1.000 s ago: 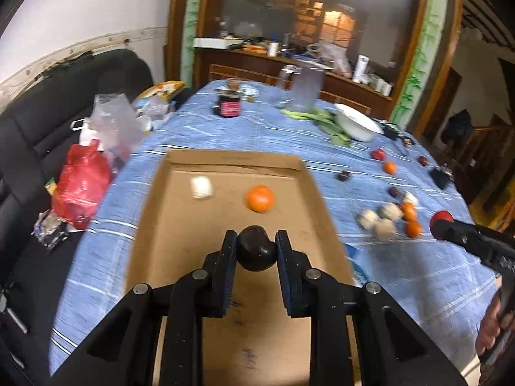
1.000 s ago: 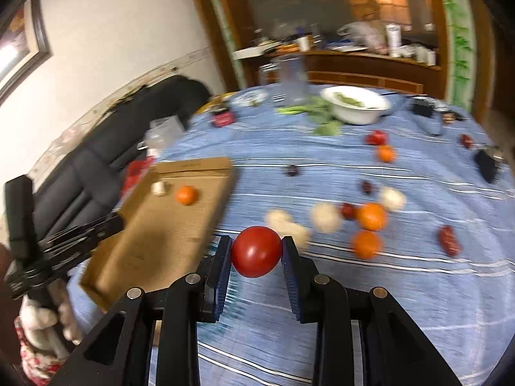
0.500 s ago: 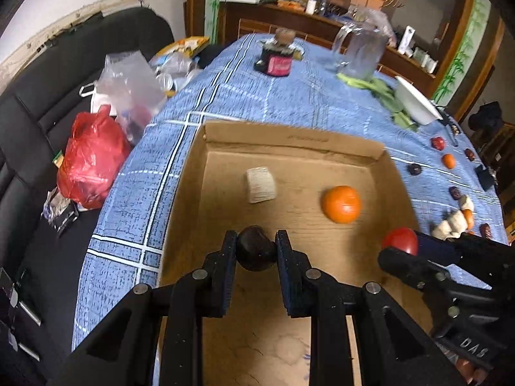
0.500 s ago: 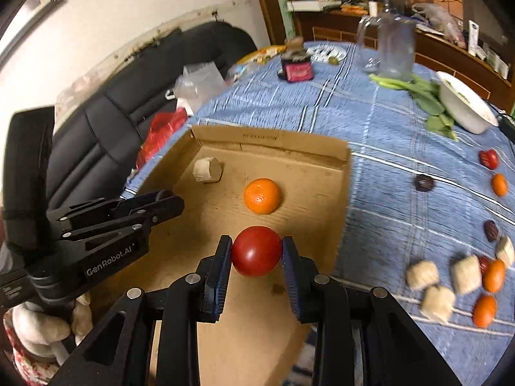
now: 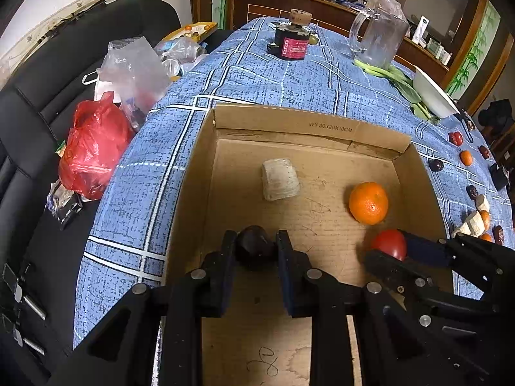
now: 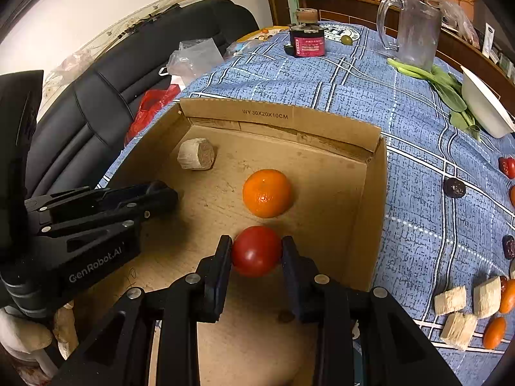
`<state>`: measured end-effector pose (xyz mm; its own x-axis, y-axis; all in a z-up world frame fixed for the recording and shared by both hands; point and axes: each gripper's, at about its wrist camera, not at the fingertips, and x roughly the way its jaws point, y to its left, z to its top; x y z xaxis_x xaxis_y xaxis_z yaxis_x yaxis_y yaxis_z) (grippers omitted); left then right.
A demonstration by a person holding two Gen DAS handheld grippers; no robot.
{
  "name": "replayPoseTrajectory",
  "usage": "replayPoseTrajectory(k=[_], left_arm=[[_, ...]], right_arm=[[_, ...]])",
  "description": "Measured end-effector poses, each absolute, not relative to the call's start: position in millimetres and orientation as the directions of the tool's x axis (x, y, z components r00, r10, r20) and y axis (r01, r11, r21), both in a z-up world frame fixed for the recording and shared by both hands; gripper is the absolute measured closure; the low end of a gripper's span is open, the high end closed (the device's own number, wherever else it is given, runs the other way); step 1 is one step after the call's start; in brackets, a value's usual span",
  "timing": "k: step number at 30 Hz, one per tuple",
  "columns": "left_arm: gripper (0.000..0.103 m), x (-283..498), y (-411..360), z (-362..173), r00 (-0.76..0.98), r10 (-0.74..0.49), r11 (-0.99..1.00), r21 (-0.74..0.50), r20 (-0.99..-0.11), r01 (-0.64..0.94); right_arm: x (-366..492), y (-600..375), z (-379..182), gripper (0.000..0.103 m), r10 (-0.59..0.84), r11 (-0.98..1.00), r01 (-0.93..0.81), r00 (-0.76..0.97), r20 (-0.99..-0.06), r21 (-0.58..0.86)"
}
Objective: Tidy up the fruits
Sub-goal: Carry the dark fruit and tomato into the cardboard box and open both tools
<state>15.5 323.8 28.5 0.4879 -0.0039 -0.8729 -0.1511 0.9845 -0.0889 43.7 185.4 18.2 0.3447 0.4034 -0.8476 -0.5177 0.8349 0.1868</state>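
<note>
- My left gripper (image 5: 254, 247) is clamped on a dark round fruit (image 5: 255, 245), maybe a plum, hard to tell, down inside the cardboard box (image 5: 309, 125).
- My right gripper (image 6: 256, 252) is squeezing a red tomato (image 6: 256, 251), also over the box floor, just in front of the orange (image 6: 266, 192).
- A pale chunk (image 6: 196, 154) sits near the box's far left corner.
- More fruit lies scattered on the blue tablecloth (image 6: 418, 193) to the right.

The left gripper (image 5: 255, 248) tilts steeply down, its jaws clamped on a dark plum (image 5: 254, 247). The right gripper (image 6: 256, 251) beside it tilts down likewise, jaws clamped on a tomato (image 6: 256, 251). Both fingertip pairs are low over the box (image 5: 322, 127) floor, near its right wall.
</note>
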Motion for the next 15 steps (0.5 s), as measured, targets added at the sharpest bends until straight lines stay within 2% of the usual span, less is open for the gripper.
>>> replayPoseTrajectory(k=[5,9,15], left_arm=[[0.075,16,326,30,0.489,-0.005,0.981,-0.099,-0.872,-0.167],[0.062,13,331,35,0.499,-0.019,0.974,-0.129,-0.867,-0.187],[0.059,2,339,46,0.511,-0.059,0.964,-0.183,-0.857,-0.194]], right_arm=[[42,190,17,0.067,0.387,0.831,-0.534,0.352,-0.852,0.157],[42,189,17,0.065,0.394,0.828,-0.536,0.35,-0.85,0.163],[37,187,20,0.061,0.411,0.826,-0.535,0.354,-0.84,0.179]])
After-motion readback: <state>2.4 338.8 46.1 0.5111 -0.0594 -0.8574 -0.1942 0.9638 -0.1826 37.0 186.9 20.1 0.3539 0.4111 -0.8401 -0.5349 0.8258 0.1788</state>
